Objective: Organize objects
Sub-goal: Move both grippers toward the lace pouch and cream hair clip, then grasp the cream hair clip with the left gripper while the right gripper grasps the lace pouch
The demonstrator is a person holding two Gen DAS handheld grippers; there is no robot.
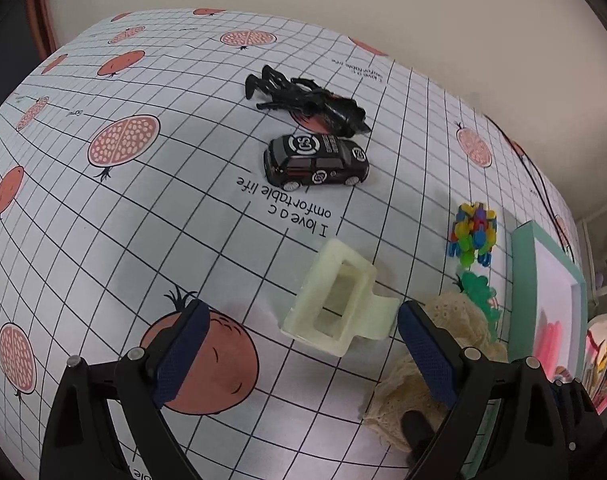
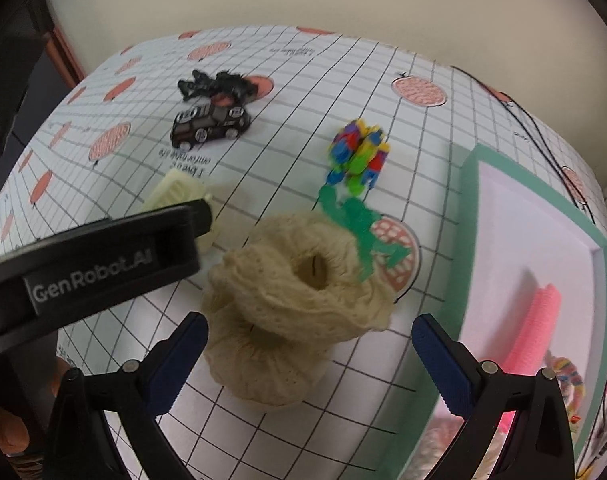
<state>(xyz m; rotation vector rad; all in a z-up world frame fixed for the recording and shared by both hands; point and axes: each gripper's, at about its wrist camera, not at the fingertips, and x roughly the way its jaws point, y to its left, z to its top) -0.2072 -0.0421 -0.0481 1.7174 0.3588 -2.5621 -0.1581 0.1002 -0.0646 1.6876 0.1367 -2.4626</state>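
I have both tools low over the tablecloth (image 1: pixel 151 216), a grid print with pomegranates, and I take the cream hair claw clip (image 1: pixel 337 300) as my landmark.

My left gripper (image 1: pixel 299 344) has its jaws spread wide and holds nothing; it tilts down toward the cloth, with the clip lying between and just ahead of the blue-padded fingertips (image 1: pixel 183 354), nearer the right-hand one. In the right wrist view that same tool reaches in from the left edge, its tip over the clip (image 2: pixel 179 196).

My right gripper (image 2: pixel 309 360) is also wide apart and empty, angled down, its fingers flanking the near end of a cream knitted scrunchie (image 2: pixel 291 300), which sits just right of the clip. I cannot tell whether either pad touches the fabric.

Beyond the clip stands a black toy car (image 1: pixel 317 162), and just behind the car lies a black plastic figure (image 1: pixel 307 102). To the right of the clip, past the scrunchie, are a green plastic piece (image 2: pixel 361 232) and, further back, a cluster of small multicoloured clips (image 2: pixel 357 156). Furthest right of the clip is a mint-rimmed box (image 2: pixel 469 240) with a pink item (image 2: pixel 537 332) inside.
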